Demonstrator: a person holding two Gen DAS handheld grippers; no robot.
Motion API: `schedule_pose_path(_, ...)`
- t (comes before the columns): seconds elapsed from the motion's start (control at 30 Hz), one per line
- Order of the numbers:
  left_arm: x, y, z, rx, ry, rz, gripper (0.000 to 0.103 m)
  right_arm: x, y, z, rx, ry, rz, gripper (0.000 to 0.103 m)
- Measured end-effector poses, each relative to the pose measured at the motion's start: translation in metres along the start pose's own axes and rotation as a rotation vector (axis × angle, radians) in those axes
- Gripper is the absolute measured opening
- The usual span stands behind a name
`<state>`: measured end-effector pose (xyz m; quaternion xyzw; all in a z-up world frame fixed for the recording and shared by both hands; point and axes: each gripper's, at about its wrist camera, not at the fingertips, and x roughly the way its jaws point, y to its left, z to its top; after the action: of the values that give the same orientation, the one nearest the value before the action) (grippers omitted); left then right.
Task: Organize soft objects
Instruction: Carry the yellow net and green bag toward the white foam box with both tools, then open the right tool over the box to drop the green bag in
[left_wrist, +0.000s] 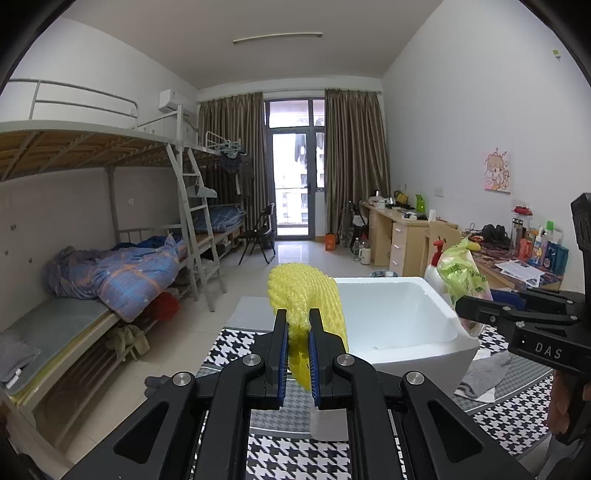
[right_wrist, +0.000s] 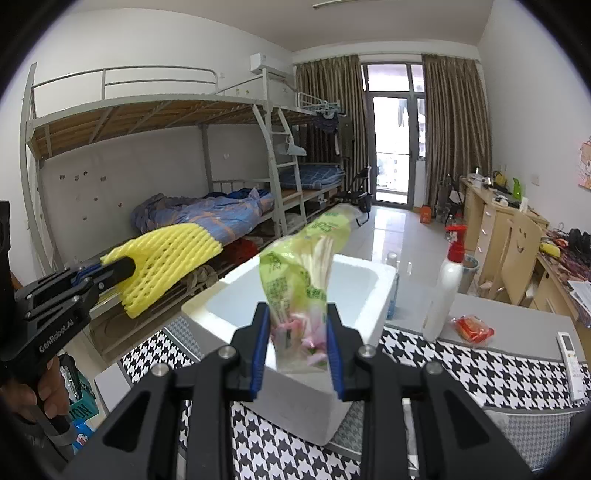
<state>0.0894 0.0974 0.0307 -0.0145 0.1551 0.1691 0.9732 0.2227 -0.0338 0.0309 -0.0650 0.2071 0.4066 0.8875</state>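
We have both hands loaded. Our left gripper (left_wrist: 298, 332) is clenched on a yellow foam fruit net (left_wrist: 306, 295), which hangs in the air just beside the left rim of the white foam box (left_wrist: 424, 347). Our right gripper (right_wrist: 295, 332) is clamped on a green plastic bag (right_wrist: 295, 273) that stands up between the blue pads, held over the near edge of the same box.

The box sits on the houndstooth tablecloth (right_wrist: 461, 369), and what we can see of its inside looks bare, so we judge the sorting is at an early stage: nothing soft seems to be stowed yet, though the near corner of the box is hidden behind the bag. Both held items seem ready to go in next; neither is over the middle of the opening yet.

Still left on the table, as far as we can see, is a grey cloth (left_wrist: 484, 376) lying beside the box on its right. A red packet (right_wrist: 474, 328) lies near the white pump bottle (right_wrist: 445, 291); whether it belongs with the soft things we cannot tell.
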Motion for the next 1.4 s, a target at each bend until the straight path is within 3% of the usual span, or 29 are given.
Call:
schedule_pose_path(1.17, 0.008, 0.03, -0.019, -0.062, 0.051, 0.013, 0.01, 0.049, 0.008, 0.013, 0.074, 0.075, -0.004, 0.033)
schedule_pose_path(1.33, 0.009, 0.034, -0.02, -0.065, 0.054, 0.017, 0.01, 0.054, 0.009, 0.012, 0.073, 0.09, -0.023, 0.036)
schedule_pose_path(1.4, 0.008, 0.034, -0.02, -0.066, 0.056, 0.019, 0.01, 0.055, 0.009, 0.012, 0.077, 0.097, -0.016, 0.044)
